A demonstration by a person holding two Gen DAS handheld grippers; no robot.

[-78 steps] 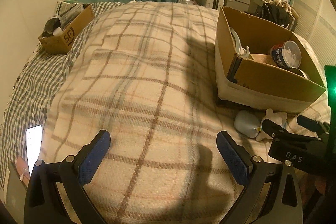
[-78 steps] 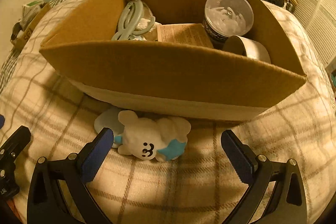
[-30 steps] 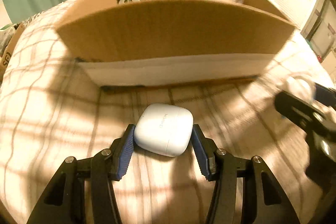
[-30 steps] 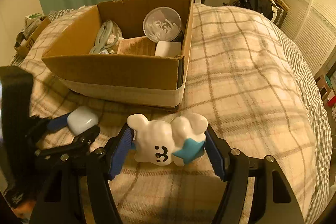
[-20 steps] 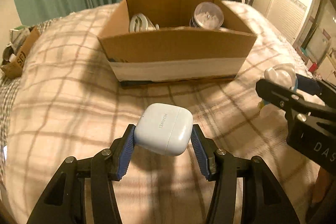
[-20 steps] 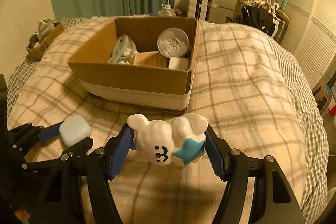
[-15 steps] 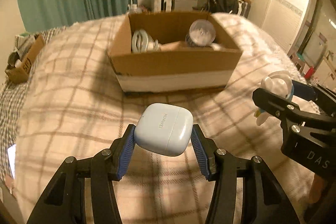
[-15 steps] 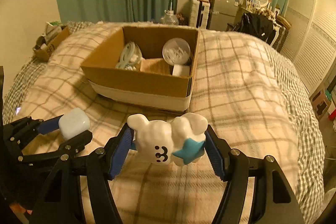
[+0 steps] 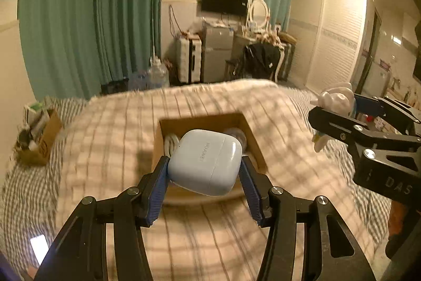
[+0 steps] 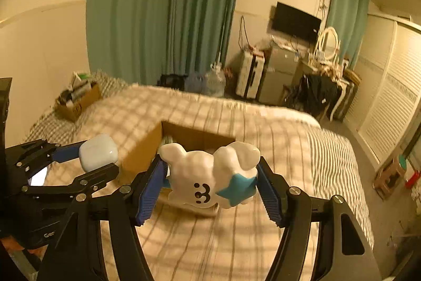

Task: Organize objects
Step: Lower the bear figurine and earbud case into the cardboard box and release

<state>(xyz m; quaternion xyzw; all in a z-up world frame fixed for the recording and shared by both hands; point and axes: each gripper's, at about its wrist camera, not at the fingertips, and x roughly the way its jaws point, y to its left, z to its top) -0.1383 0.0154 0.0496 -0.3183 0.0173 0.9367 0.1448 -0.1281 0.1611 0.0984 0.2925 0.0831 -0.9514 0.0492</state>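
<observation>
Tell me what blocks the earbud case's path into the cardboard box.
Nothing visible does. The left hand-held gripper holds the earbud case above the bed, short of the open-topped cardboard box; only air lies between.

dim warm light | ceiling glare top-right | bedspread [image 9: 110, 138] motion-blurred | fisheye-warped edges

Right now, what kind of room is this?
A bedroom, most likely: a bed with a plaid blanket, a wall-mounted TV, and a vanity mirror on a cluttered dresser by teal curtains.

Left gripper [image 9: 205, 171] clamped on load, right gripper [image 10: 211, 182] likewise, both raised
</observation>
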